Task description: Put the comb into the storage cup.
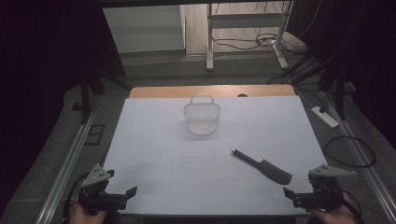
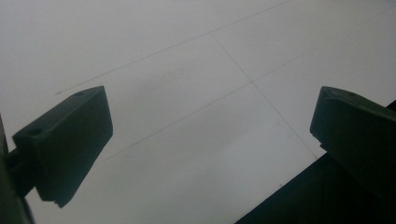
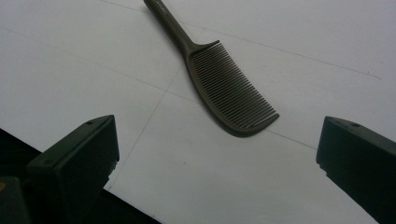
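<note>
Dim light; white table sheet (image 1: pixel 154 140) with faint ruled lines, a strip of bare wood along its far edge. Dark comb (image 1: pixel 264 166) lies flat on the sheet, right of centre toward the near side, handle end pointing far-left, toothed end pointing near-right. In the right gripper view the comb (image 3: pixel 219 79) sits just ahead of the jaws, teeth facing right, handle running off the top edge; nothing touches it. Right gripper (image 1: pixel 299 196) held at the near right corner of the sheet, a hand (image 1: pixel 334 215) behind it at the bottom edge, grey three-cornered plate on top. Its jaws stand wide apart with nothing between them; the comb's toothed end is near it but clear of it. Left gripper (image 1: pixel 122 195) at the near left corner, likewise held from below, jaws spread wide and empty; the left gripper view has bare sheet (image 2: pixel 196 93) between them and the dark table edge at lower right. White mesh basket (image 1: pixel 201 116) with a loop handle stands upright at the far centre of the sheet, well apart from the comb and both grippers. Beyond the table: a grey floor, the legs of a metal frame (image 1: pixel 210 42), loose cables, a power strip (image 1: pixel 324 116) on the right.
</note>
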A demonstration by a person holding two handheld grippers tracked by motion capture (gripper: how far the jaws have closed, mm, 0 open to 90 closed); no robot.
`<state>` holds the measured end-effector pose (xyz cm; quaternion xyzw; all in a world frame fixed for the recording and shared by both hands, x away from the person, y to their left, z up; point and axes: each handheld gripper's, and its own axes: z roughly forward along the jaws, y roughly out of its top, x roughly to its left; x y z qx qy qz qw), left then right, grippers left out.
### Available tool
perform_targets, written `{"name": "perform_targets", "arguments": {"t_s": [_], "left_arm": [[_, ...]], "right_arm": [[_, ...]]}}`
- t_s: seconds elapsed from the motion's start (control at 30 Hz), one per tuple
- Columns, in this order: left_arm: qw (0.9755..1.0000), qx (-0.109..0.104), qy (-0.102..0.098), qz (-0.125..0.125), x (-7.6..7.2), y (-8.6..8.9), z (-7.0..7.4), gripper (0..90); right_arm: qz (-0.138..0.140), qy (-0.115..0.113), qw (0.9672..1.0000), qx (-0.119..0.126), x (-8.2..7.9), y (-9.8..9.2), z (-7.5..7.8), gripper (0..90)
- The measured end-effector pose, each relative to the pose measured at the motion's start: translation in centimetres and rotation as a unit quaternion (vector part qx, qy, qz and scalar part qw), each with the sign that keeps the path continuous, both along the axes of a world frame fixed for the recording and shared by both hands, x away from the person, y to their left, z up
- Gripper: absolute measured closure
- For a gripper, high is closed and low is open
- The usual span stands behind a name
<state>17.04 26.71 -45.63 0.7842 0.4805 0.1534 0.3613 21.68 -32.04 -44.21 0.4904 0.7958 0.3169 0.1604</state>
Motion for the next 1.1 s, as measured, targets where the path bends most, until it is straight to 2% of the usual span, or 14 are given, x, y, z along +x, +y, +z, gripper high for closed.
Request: {"name": "perform_targets", "arguments": {"t_s": [0.27, 0.47, 0.73, 1.03, 1.1], "left_arm": [[0.9998, -0.019, 0.006, -0.002, 0.03, 0.42, -0.07, 0.0], [0.9998, -0.015, 0.01, -0.005, 0.09, 0.32, -0.07, 0.0], [0.9997, -0.02, 0.013, -0.004, 0.14, 0.46, -0.1, 0.0], [0.9997, -0.018, 0.014, -0.002, 0.13, 0.41, -0.12, 0.0], [0.9997, -0.018, 0.014, -0.001, 0.14, 0.41, -0.12, 0.0]], "right_arm": [[0.008, -0.003, 1.0, -0.006, 0.03, 0.25, 0.02, 0.0], [0.006, -0.002, 1.0, -0.002, 0.04, 0.15, 0.03, 0.0], [0.005, -0.001, 1.0, -0.004, 0.13, 0.23, 0.02, 0.0], [0.016, -0.002, 0.9999, -0.006, 0.11, 0.41, 0.12, 0.0], [0.017, -0.009, 0.9998, -0.005, 0.11, 0.42, 0.19, 0.0]]}}
